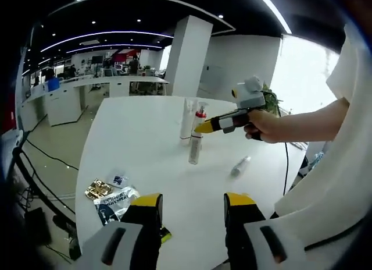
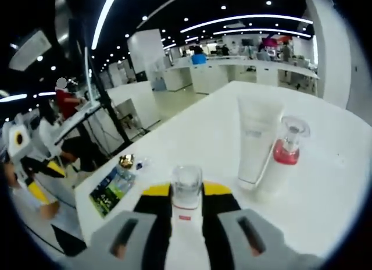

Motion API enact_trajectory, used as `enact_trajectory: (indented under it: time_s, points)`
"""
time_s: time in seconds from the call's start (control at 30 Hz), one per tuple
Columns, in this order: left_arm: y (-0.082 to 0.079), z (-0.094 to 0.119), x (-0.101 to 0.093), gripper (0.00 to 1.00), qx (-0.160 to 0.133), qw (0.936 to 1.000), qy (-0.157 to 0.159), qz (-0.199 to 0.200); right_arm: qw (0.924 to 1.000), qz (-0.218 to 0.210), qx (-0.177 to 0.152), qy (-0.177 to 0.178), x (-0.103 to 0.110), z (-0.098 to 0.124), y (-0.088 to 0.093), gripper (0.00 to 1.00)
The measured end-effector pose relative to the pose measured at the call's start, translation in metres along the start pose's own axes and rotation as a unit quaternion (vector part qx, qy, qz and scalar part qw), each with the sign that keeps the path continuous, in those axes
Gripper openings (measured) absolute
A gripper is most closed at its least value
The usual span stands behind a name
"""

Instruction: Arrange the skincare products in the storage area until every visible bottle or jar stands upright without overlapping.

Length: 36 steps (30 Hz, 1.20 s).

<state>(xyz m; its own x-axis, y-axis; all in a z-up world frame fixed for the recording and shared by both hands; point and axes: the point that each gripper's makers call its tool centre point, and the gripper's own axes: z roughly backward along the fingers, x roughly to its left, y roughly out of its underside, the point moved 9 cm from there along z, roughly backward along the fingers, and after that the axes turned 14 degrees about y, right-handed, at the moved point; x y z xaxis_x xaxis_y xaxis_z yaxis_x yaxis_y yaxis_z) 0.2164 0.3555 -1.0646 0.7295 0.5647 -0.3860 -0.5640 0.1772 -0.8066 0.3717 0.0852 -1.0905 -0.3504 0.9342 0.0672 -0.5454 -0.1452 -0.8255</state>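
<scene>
A slim white bottle [image 1: 194,149] with a clear cap stands upright mid-table in the left gripper view. My right gripper [image 1: 201,128], held by a hand, is closed around its top. In the right gripper view the same bottle [image 2: 185,230] sits between the jaws of my right gripper [image 2: 186,192]. Just beyond it stand a white tube [image 2: 254,143] and a red-collared bottle [image 2: 286,149], both upright and close together. A small clear bottle [image 1: 240,166] lies on its side to the right. My left gripper [image 1: 193,203] hovers open over the near table edge, holding nothing.
The round white table [image 1: 139,136] carries loose sachets [image 1: 113,197] and a gold packet [image 1: 97,189] near its front left edge. Cables run across the floor on the left. Counters, a pillar and people are in the office behind. The person's sleeve is on the right.
</scene>
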Motion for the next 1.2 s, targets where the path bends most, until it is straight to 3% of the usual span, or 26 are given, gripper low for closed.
enact_trajectory:
  time_s: [0.23, 0.73, 0.9, 1.2]
  points:
    - [-0.008, 0.003, 0.003, 0.43, -0.027, 0.9995, 0.001, 0.017, 0.9997, 0.001, -0.004, 0.023, -0.01, -0.005, 0.006, 0.16]
    - [0.008, 0.017, 0.0, 0.41, -0.044, 0.998, -0.02, 0.04, 0.9978, -0.013, -0.016, 0.062, -0.027, -0.007, 0.015, 0.16]
    - [0.011, 0.017, -0.001, 0.41, -0.039, 0.9979, -0.022, 0.046, 0.9967, -0.016, -0.017, 0.078, -0.033, -0.013, 0.019, 0.16]
    - [0.008, 0.016, 0.001, 0.41, -0.032, 0.9982, -0.022, 0.046, 0.9933, 0.0, -0.041, 0.108, -0.038, -0.023, 0.01, 0.16]
